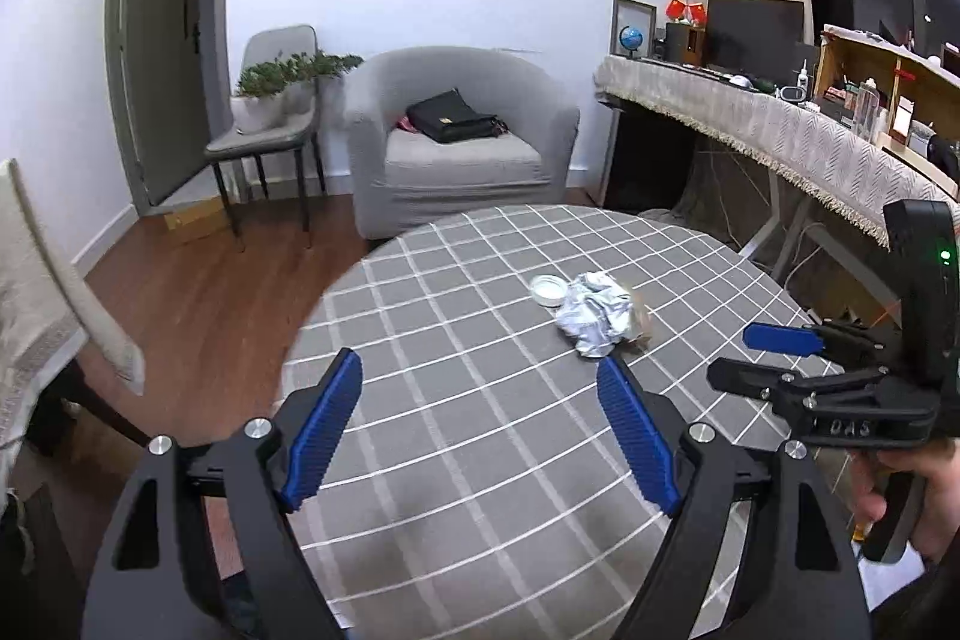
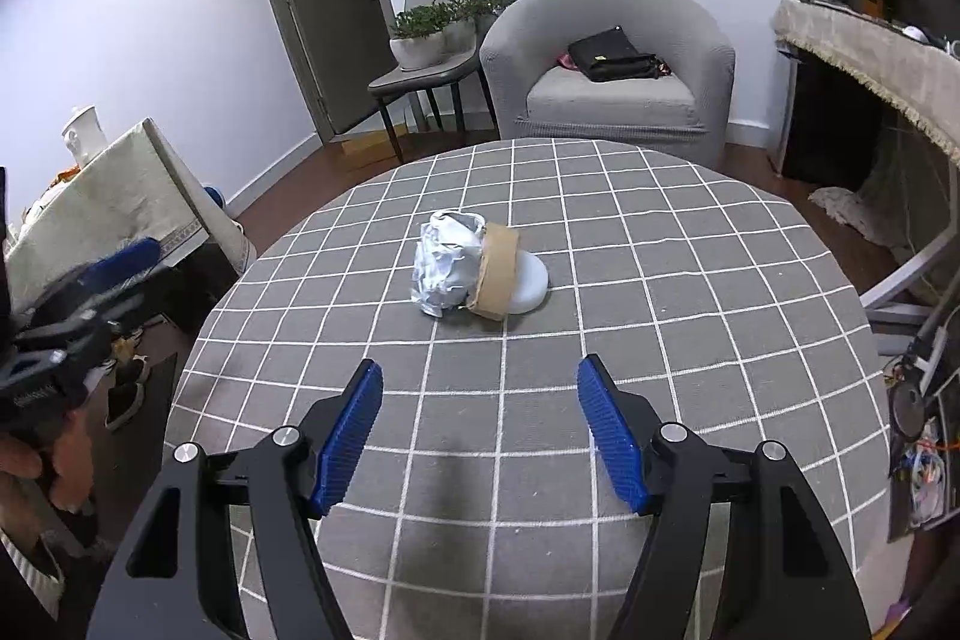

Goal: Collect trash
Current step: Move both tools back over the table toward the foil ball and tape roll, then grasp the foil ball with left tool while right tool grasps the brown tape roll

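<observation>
A crumpled silver-white wrapper lies in the middle of the round table, leaning against a brown cardboard tape ring and a white lid. In the left wrist view the crumpled wrapper sits with the white lid at its far left. My left gripper is open and empty, short of the wrapper and to its left. My right gripper is open and empty, just short of the pile. The right gripper also shows at the right edge of the left wrist view.
The table wears a grey checked cloth. Beyond it stand a grey armchair with a black bag, a chair with potted plants and a cloth-covered desk. A person's hand holds the right gripper's handle.
</observation>
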Action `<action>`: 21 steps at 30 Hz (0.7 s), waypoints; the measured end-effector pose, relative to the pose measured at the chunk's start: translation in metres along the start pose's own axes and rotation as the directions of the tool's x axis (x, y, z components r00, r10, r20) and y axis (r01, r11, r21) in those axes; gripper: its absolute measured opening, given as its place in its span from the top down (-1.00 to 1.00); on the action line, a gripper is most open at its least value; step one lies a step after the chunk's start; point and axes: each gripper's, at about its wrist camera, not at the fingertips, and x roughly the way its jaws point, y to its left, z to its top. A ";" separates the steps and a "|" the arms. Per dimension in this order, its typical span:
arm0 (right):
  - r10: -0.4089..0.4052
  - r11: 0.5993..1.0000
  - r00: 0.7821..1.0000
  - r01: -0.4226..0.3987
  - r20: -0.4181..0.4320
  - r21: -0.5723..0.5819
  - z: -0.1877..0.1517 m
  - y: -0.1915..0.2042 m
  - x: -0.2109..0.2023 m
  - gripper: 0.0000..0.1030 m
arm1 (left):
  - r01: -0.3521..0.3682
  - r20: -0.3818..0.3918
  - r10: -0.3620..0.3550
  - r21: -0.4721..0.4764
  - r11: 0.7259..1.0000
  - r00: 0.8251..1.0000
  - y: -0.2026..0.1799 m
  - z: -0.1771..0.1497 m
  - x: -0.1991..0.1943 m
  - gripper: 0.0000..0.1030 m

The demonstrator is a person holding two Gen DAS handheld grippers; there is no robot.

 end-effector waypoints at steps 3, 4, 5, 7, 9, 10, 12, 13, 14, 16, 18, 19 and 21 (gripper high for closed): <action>0.003 1.000 1.000 -0.003 -0.006 -0.012 0.002 -0.006 0.004 -0.33 | 0.015 -0.011 -0.015 0.004 1.000 1.000 -0.010 0.002 0.019 -0.61; 0.005 1.000 1.000 -0.005 -0.010 -0.012 0.003 -0.009 0.006 -0.33 | 0.014 -0.018 -0.013 0.008 1.000 1.000 -0.013 0.003 0.022 -0.61; 0.005 1.000 1.000 -0.005 -0.015 -0.011 0.003 -0.011 0.009 -0.33 | 0.012 -0.027 -0.012 0.017 1.000 1.000 -0.017 0.003 0.028 -0.61; 0.007 1.000 1.000 -0.007 -0.030 -0.007 0.002 -0.018 0.015 -0.33 | 0.019 -0.031 -0.018 0.028 0.999 0.999 -0.023 0.004 0.033 -0.61; 0.021 1.000 0.999 -0.021 -0.042 0.004 0.002 -0.025 0.021 -0.32 | 0.028 -0.044 -0.027 0.033 0.999 0.999 -0.029 0.004 0.040 -0.61; 0.044 0.999 0.998 -0.043 -0.047 0.026 0.003 -0.029 0.022 -0.30 | 0.039 -0.051 -0.037 0.033 0.999 0.998 -0.032 0.004 0.045 -0.61; 0.061 0.997 0.998 -0.060 -0.029 0.041 0.005 -0.034 0.021 -0.27 | 0.048 -0.059 -0.047 0.026 0.999 0.997 -0.035 0.005 0.051 -0.61; 0.064 0.997 0.998 -0.063 -0.028 0.042 0.006 -0.036 0.021 -0.27 | 0.047 -0.067 -0.046 0.016 0.999 0.997 -0.036 0.006 0.055 -0.61; 0.073 0.996 0.997 -0.071 -0.035 0.047 0.008 -0.037 0.022 -0.27 | 0.041 -0.077 -0.041 0.005 0.999 0.996 -0.036 0.007 0.060 -0.61; 0.092 0.995 0.995 -0.090 -0.037 0.053 0.011 -0.039 0.024 -0.27 | 0.041 -0.090 -0.043 -0.023 0.999 0.995 -0.035 0.010 0.068 -0.60; 0.100 0.993 0.994 -0.097 -0.048 0.059 0.013 -0.038 0.027 -0.27 | 0.051 -0.090 -0.054 -0.038 0.998 0.994 -0.038 0.013 0.076 -0.60; 0.100 0.993 0.994 -0.096 -0.054 0.065 0.014 -0.039 0.029 -0.27 | 0.055 -0.089 -0.059 -0.043 0.998 0.994 -0.039 0.015 0.080 -0.59; 0.104 0.993 0.993 -0.100 -0.058 0.068 0.014 -0.040 0.029 -0.27 | 0.065 -0.091 -0.069 -0.052 0.997 0.993 -0.041 0.018 0.089 -0.58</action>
